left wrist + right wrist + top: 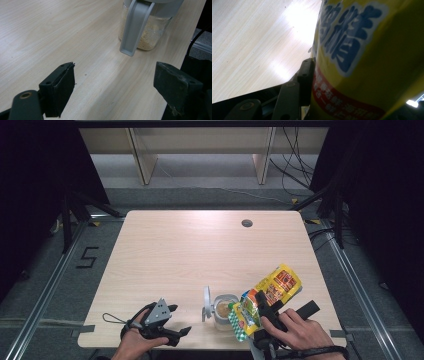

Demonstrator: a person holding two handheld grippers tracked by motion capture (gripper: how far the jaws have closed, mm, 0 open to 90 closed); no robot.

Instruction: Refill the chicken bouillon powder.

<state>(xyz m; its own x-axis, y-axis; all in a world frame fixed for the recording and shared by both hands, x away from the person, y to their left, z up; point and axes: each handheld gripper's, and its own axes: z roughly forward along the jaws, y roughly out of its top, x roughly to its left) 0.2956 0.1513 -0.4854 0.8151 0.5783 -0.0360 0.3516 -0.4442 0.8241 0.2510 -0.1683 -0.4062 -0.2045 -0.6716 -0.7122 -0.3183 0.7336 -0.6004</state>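
Observation:
A yellow printed pouch (274, 287) hangs tilted over the table's front right, its green-checked lower end beside a small glass jar (223, 311). My right gripper (260, 303) is shut on the pouch. In the right gripper view the pouch (367, 62) is pressed against one black finger (305, 75), and the other jaw is hidden behind it. The jar (147, 32) holds tan grains, and its grey lid (135, 27) is flipped open and hangs down at the side. My left gripper (181, 320) rests open at the front left, pointing toward the jar, with nothing between its jaws (115, 85).
The wooden table (200, 250) has a cable hole (246, 223) at the back right. Its front edge runs just under both hands. Wooden shelving (200, 150) and loose cables (295, 165) lie on the floor beyond the far edge.

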